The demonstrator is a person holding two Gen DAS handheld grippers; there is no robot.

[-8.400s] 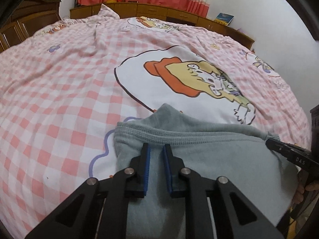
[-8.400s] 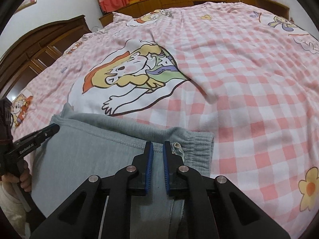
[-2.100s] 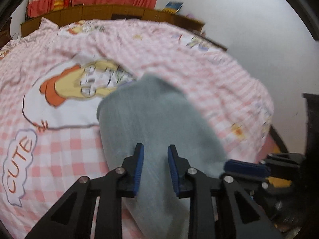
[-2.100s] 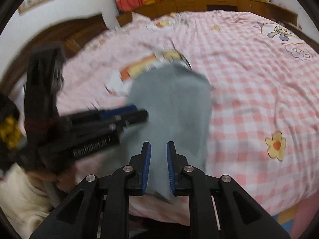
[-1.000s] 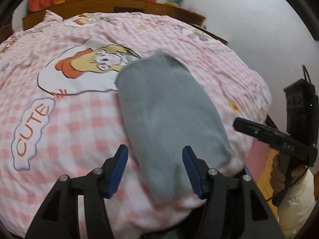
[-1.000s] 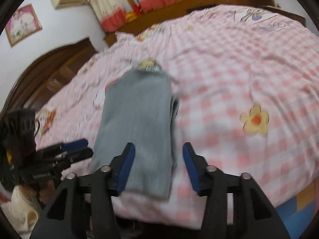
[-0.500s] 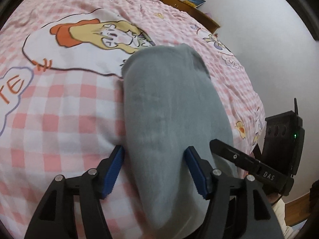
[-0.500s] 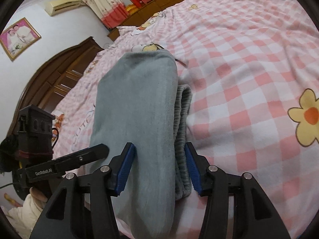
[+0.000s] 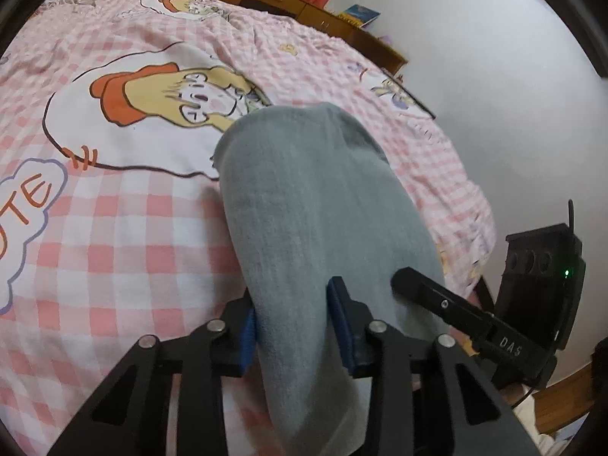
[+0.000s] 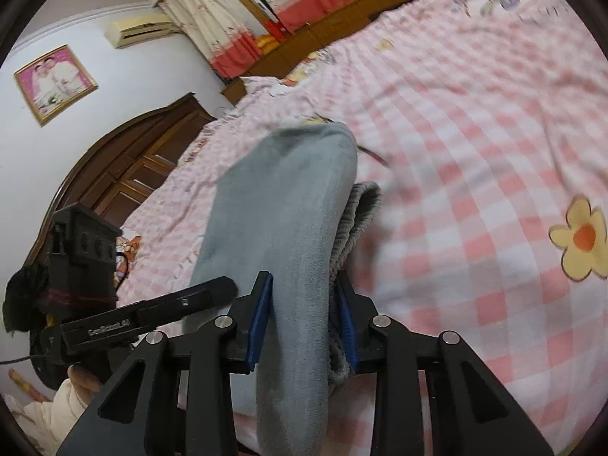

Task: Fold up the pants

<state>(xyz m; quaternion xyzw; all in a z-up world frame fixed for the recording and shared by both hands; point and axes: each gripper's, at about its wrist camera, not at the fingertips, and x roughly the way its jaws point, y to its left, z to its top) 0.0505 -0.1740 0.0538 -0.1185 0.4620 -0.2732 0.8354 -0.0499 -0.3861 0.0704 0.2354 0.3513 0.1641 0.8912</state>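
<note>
Left gripper (image 9: 290,326): blue pads either side of the near end of the grey pants (image 9: 315,205), fabric bunched between them and touching both, so clamped on the pants. Right gripper (image 10: 302,317): same, closed on the near end, pinching several folded layers with the ribbed waistband (image 10: 359,220) sticking out on its right side. Each gripper shows in the other's view, just beside the bundle. Pants are folded into a long narrow stack running away from the cameras, lying on the pink checked bed cover (image 9: 114,235), far end overlapping the cartoon print (image 9: 167,91). Beyond: wooden headboard (image 10: 129,167), red-trimmed curtains (image 10: 266,11).
</note>
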